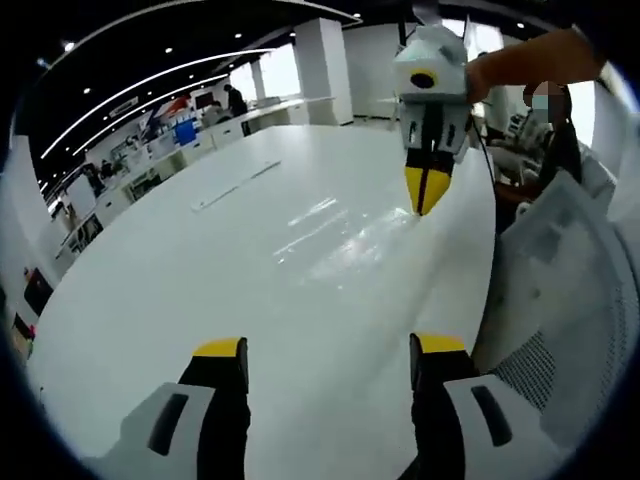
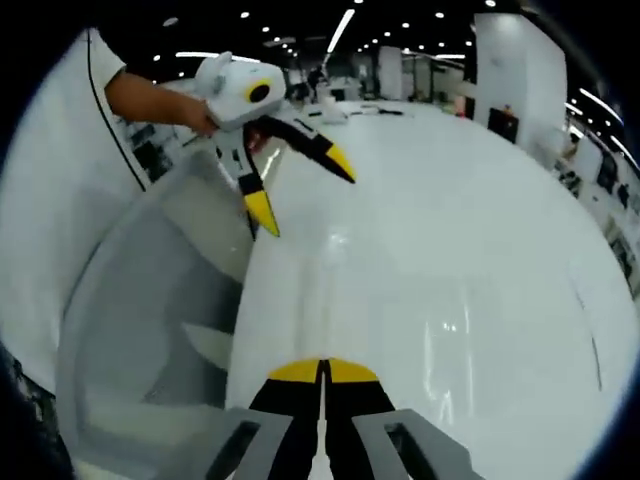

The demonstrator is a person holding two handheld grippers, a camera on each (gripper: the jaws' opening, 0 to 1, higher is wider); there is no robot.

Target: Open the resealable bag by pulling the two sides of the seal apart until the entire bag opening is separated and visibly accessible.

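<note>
A large clear resealable bag (image 1: 325, 232) lies flat on the white table (image 1: 150, 300) and shows mostly as glare and faint creases. In the left gripper view my left gripper (image 1: 329, 346) is open wide above the table, with nothing between its jaws. My right gripper (image 1: 425, 195) comes in from the upper right, shut on the bag's near edge by the table's rim. In the right gripper view the right gripper (image 2: 322, 368) is shut with its yellow tips together, and the bag (image 2: 455, 325) spreads out ahead. A hand holds the left gripper (image 2: 302, 190) open just over the table edge.
A grey mesh chair back (image 1: 560, 300) stands close against the table's edge, and it also appears as the chair back (image 2: 140, 320) in the right gripper view. A thin flat strip (image 1: 235, 185) lies farther out on the table. Desks and people fill the office behind.
</note>
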